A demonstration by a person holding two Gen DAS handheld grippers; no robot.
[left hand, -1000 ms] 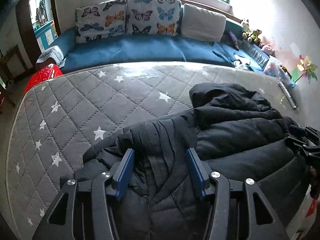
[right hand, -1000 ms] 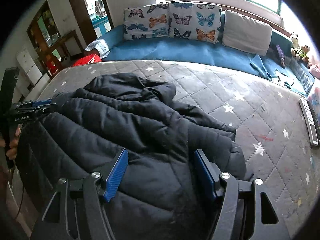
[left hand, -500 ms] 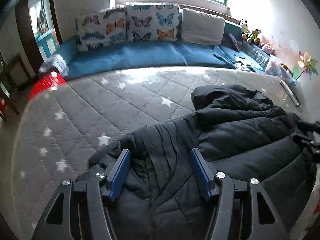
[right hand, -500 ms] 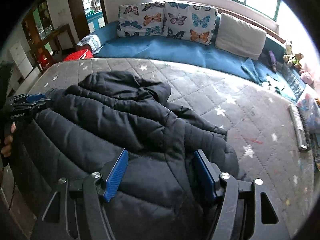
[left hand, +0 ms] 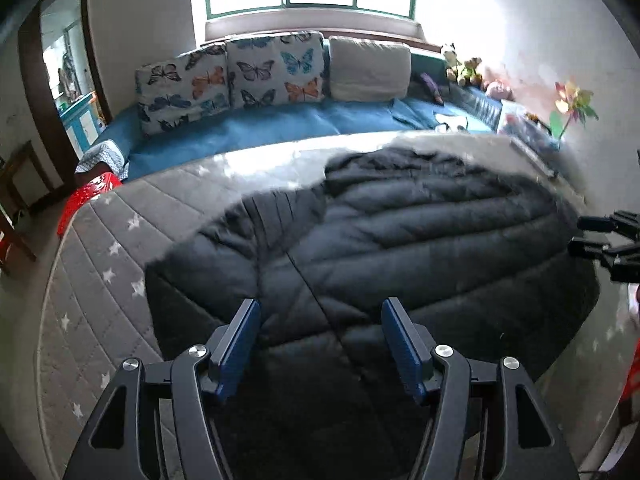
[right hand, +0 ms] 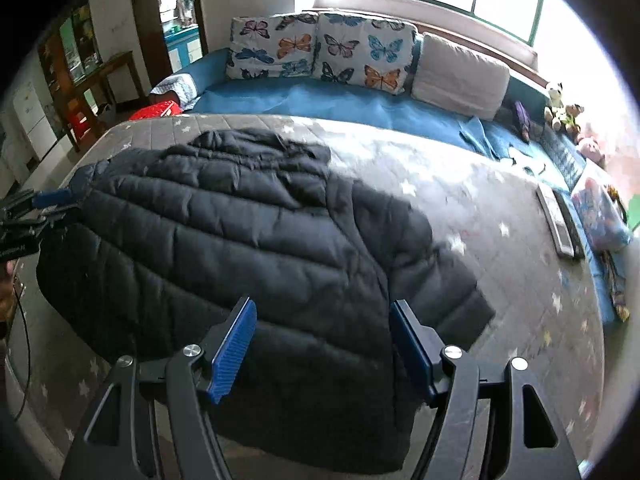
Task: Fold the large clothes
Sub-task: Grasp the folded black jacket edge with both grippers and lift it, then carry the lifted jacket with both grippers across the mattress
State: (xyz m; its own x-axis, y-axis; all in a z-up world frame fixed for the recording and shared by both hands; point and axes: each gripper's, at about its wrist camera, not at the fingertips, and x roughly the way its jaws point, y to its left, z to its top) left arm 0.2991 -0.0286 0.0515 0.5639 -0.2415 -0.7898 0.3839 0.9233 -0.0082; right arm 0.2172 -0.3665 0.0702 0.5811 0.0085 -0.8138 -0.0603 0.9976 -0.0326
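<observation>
Left wrist view: a second ago the black puffer jacket [left hand: 380,248] sat bunched with a raised hump and crumpled hood; now it lies spread much flatter across the grey star-quilted mattress [left hand: 100,280], quilt seams running straight, so it looks shaken or pulled out, ready for a first fold. Camera has risen too, more window showing. Left claw [left hand: 322,340] has blue pads wide apart with nothing between them, hanging over the near hem; jacket body runs from 12 to 2 o'clock of it, left sleeve out toward 10 o'clock. Right claw [left hand: 608,240] pokes in at 3 o'clock by the jacket's far edge; whether it touches, can't tell

Right wrist view: same change, the heap is now a broad flat panel, hood at the far end near 11 o'clock, right sleeve [right hand: 448,280] angled out to 1 o'clock. Right claw [right hand: 320,340] is spread wide and empty, over the near hem, which hangs off the mattress edge. Left claw [right hand: 36,208] sits at 9 o'clock at the jacket's shoulder edge, grip there unclear from this angle. Guess: sleeves get folded in next
</observation>
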